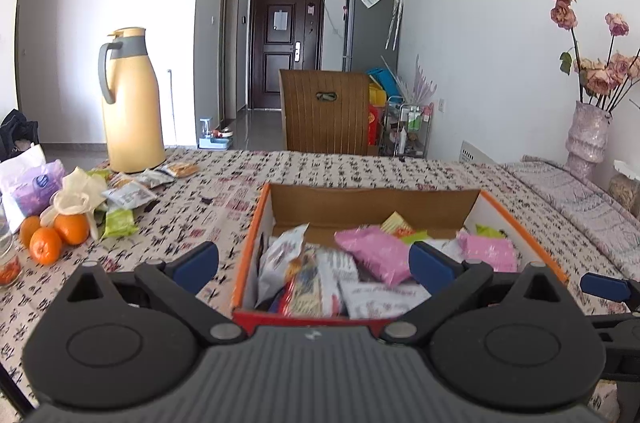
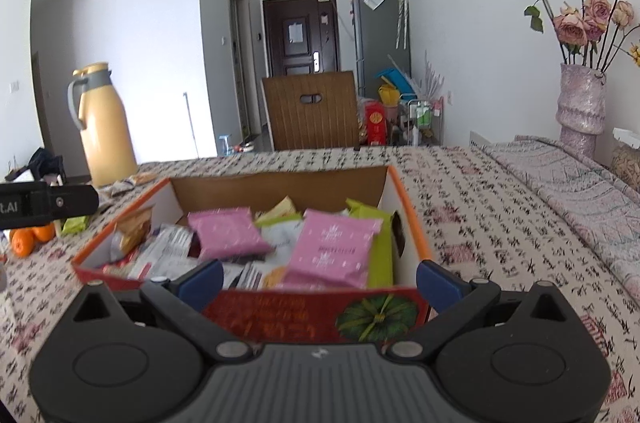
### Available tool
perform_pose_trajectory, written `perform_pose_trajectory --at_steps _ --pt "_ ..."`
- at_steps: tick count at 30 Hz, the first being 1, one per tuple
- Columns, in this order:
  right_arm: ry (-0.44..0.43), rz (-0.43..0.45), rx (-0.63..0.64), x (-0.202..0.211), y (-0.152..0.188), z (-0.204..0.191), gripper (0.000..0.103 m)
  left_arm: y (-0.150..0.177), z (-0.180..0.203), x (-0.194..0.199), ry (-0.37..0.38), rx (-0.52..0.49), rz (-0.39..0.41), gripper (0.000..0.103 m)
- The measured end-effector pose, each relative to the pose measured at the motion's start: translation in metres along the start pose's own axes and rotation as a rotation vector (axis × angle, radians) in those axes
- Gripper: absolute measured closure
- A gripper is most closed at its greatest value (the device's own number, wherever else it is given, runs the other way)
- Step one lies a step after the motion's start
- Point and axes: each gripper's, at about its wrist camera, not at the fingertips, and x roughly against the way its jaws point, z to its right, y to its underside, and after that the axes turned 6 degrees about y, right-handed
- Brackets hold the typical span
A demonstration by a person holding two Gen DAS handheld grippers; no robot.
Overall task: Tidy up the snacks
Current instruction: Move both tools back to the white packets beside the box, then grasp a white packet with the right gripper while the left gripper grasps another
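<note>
An orange-rimmed cardboard box [image 1: 250, 243] [image 2: 408, 207] sits on the patterned table, filled with snack packets, among them pink ones [image 1: 374, 257] [image 2: 334, 249]. My left gripper [image 1: 314, 265] hovers open over the box's near left corner, nothing between its blue pads. My right gripper [image 2: 320, 277] is open too, held just before the box's red front wall [image 2: 304, 315], empty. More loose snack packets [image 1: 130, 197] lie at the table's left, near the thermos. In the right wrist view the left gripper's body [image 2: 48, 203] shows at the left edge.
A yellow thermos jug [image 1: 130, 103] [image 2: 106, 127] stands at the far left, with oranges [image 1: 56, 235], a cloth flower and a white bag in front. A pink vase with dried roses [image 2: 582, 103] stands at the right. A wooden chair [image 1: 326, 111] is behind the table.
</note>
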Motion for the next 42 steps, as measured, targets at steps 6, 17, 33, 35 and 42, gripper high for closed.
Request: perform_pose_trajectory --at_steps 6,17,33,35,42 --pt "-0.029 -0.060 0.050 0.003 0.017 -0.015 0.000 0.018 -0.012 0.007 -0.011 0.000 -0.040 0.000" --pt "-0.079 -0.194 0.142 -0.013 0.040 -0.036 0.000 0.044 -0.033 0.013 -0.033 0.019 -0.109 0.000" --pt "-0.112 -0.273 0.225 -0.044 0.049 -0.057 0.003 0.068 -0.036 0.009 -0.009 0.038 -0.188 0.000" --pt "-0.120 -0.268 0.215 -0.045 0.049 -0.056 0.008 0.069 -0.036 0.009 -0.006 0.039 -0.192 0.000" --pt "-0.164 -0.249 0.214 -0.037 0.046 -0.055 0.055 0.069 -0.033 0.008 -0.001 0.039 -0.201 0.000"
